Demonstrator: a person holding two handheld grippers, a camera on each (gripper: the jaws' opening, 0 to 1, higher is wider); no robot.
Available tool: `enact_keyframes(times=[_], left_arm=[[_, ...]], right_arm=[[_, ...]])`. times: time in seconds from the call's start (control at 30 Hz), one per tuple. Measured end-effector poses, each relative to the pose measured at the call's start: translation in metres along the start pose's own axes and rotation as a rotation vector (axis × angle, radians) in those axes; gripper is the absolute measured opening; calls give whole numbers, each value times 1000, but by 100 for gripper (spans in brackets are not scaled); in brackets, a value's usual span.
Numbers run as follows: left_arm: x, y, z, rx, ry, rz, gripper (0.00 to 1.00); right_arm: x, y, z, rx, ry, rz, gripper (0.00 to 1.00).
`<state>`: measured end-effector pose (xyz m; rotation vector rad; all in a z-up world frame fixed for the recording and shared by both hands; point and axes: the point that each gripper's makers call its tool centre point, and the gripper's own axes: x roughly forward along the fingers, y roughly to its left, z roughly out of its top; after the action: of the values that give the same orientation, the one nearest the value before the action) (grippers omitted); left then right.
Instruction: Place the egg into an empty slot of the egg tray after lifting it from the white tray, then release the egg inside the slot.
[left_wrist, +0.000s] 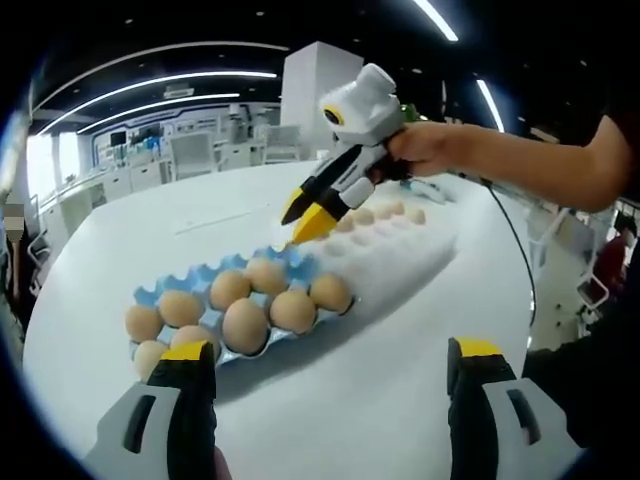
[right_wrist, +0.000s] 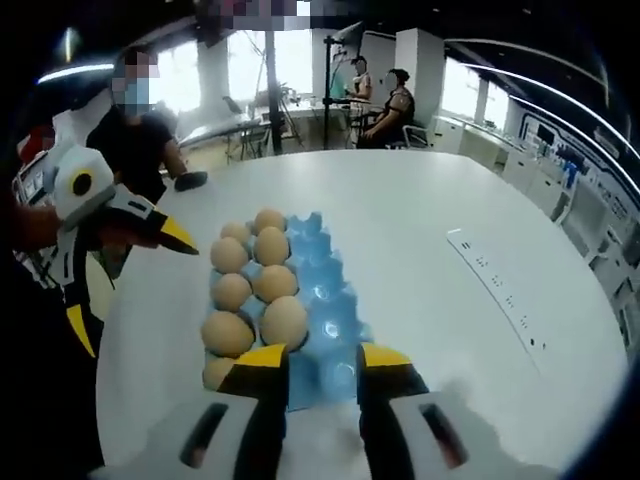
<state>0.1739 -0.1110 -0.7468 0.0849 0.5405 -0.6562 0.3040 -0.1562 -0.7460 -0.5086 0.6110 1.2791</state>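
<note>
Left gripper (left_wrist: 330, 365): jaws wide apart, empty, low over white table (left_wrist: 400, 400). Right gripper (right_wrist: 322, 362): jaws parted, nothing between, hovering at near edge of blue egg tray (right_wrist: 325, 290). Eggs (right_wrist: 272, 285) filling tray's left slots, right slots bare. White tray (left_wrist: 395, 250) with more eggs visible from left gripper view, just behind blue tray. Open-plan office, seated people (right_wrist: 385, 100) beyond.

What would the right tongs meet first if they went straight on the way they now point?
Probably the blue egg tray: the right tongs stand open, aimed along its empty slots beside the eggs. Depth is unclear.
</note>
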Motion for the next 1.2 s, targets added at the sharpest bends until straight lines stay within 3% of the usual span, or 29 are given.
enact_keyframes(times=[0.27, 0.5, 0.57, 0.87, 1.2], left_arm=[[1, -4, 3, 12, 0, -11, 98], [6, -7, 5, 12, 1, -16, 99], [7, -9, 4, 14, 5, -20, 99], [12, -13, 2, 16, 17, -36, 99], [16, -17, 6, 27, 22, -45, 99]], right_arm=[[-11, 5, -7, 73, -35, -5, 27], [-22, 6, -5, 75, -70, -19, 28], [-26, -2, -11, 40, -72, -63, 28], [-45, -8, -31, 106, -109, -100, 28], [-69, -17, -58, 158, -99, -137, 28]])
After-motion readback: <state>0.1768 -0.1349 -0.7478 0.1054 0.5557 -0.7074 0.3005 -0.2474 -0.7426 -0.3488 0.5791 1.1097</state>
